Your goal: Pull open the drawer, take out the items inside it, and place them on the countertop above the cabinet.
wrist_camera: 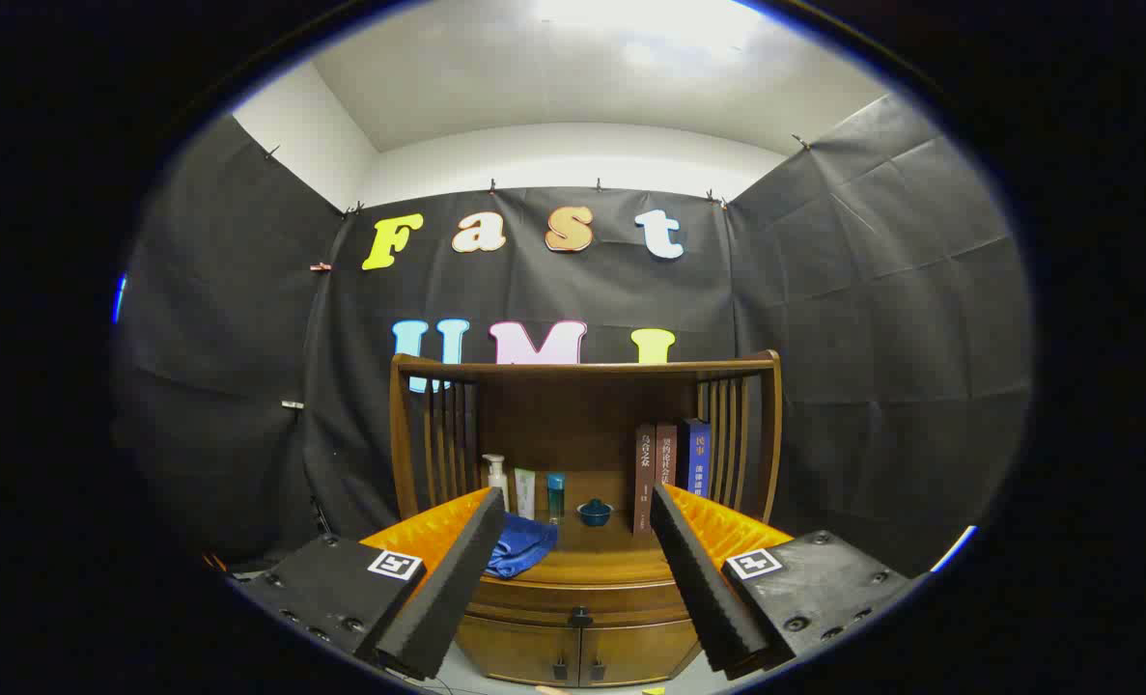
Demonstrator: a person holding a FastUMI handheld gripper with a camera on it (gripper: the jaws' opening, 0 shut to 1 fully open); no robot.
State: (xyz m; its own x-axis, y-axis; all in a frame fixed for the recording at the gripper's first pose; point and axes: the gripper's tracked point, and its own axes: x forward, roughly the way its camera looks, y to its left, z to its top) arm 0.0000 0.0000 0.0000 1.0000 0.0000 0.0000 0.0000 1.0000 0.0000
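Ahead of cabinet (577, 618), gripper (573, 589) fingers spread wide, holding nothing. Between them, beyond tips: closed drawer (582, 600) with dark knob (580, 615). On countertop (601, 560) above: blue cloth (522, 545), bottles (524, 487), small bowl (594, 512), books (671, 473).

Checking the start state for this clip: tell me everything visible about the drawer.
The drawer is a curved wooden front, brown and glossy, set just under the countertop and above two cabinet doors. It looks fully shut, flush with the cabinet. A small dark knob sits at its middle. Nothing touches it; the gripper is open, its fingers spread to either side, apparently short of it. Its contents are hidden.
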